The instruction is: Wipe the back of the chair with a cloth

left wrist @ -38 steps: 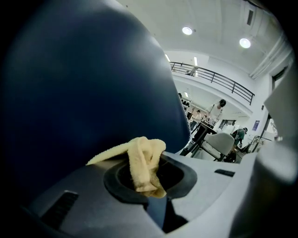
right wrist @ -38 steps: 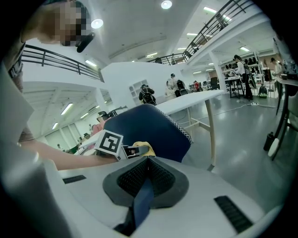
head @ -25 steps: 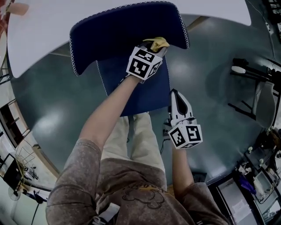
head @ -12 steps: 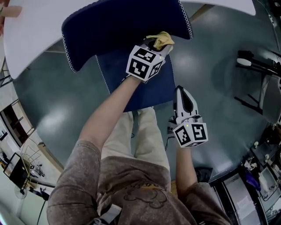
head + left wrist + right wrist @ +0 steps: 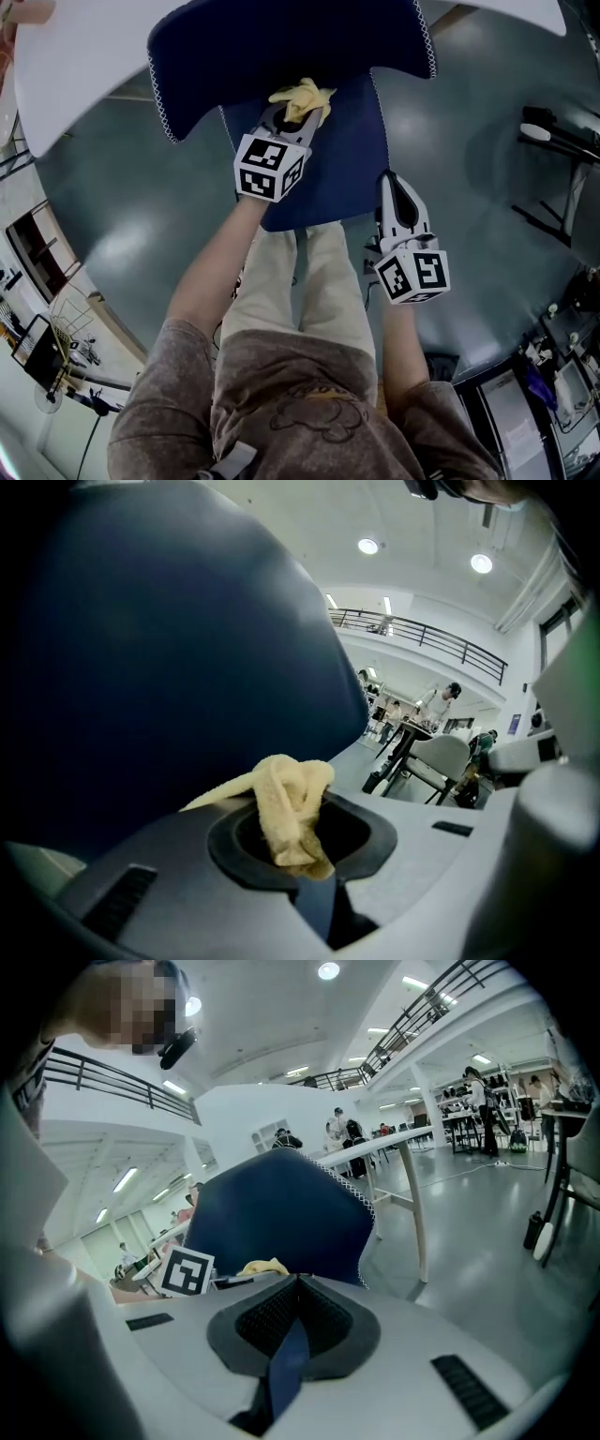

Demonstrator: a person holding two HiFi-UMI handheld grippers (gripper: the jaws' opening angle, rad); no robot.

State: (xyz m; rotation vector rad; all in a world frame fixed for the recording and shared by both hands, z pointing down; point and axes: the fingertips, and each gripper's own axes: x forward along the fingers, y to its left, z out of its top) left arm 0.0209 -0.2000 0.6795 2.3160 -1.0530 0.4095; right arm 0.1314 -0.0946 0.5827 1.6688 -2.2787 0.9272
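The crumpled yellow terry cloth (image 5: 302, 96) is clamped in your left gripper (image 5: 292, 117). In the left gripper view its jaws are closed on a fold of it, and the loose end bunches up over their tips. The cloth lies against the front face of the dark blue padded chair back (image 5: 281, 37), low down, near where the back meets the blue seat (image 5: 342, 159). The curved, white-stitched back fills most of the left gripper view.

Your right gripper (image 5: 394, 183) is well apart from the cloth, just beside the right edge of the seat, and points toward the chair. Its jaws are together with nothing between them.

The chair stands on a glossy grey floor (image 5: 131, 206), its back pushed up to a white table (image 5: 84, 66).
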